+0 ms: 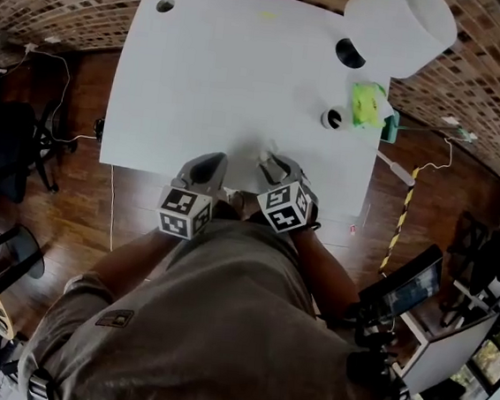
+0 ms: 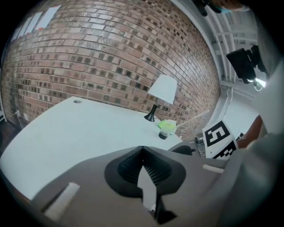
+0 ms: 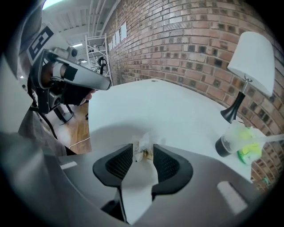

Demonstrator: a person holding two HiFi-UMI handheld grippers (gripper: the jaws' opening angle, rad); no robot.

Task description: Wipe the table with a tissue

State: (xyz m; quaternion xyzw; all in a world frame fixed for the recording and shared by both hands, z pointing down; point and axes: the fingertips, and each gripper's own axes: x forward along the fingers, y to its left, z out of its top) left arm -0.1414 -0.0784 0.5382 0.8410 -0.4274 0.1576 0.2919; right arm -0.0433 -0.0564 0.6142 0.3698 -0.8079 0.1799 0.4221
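A small crumpled white tissue (image 3: 143,142) with a brownish stain lies on the white table (image 1: 219,76) near its front edge. It sits between the fingertips of my right gripper (image 3: 144,153), whose jaws stand apart with a gap beside the tissue, so the gripper is open. In the head view the tissue (image 1: 265,152) shows just beyond the right gripper (image 1: 274,163). My left gripper (image 1: 211,166) hovers beside it at the table's front edge. Its jaws meet at the tips in the left gripper view (image 2: 142,150), shut with nothing between them.
A white lamp (image 1: 401,29) stands at the table's far right, with a dark-based cup (image 1: 331,118) and a green object (image 1: 366,105) near it. A faint yellow mark (image 1: 268,15) lies at the far edge. Wooden floor, cables and chairs surround the table.
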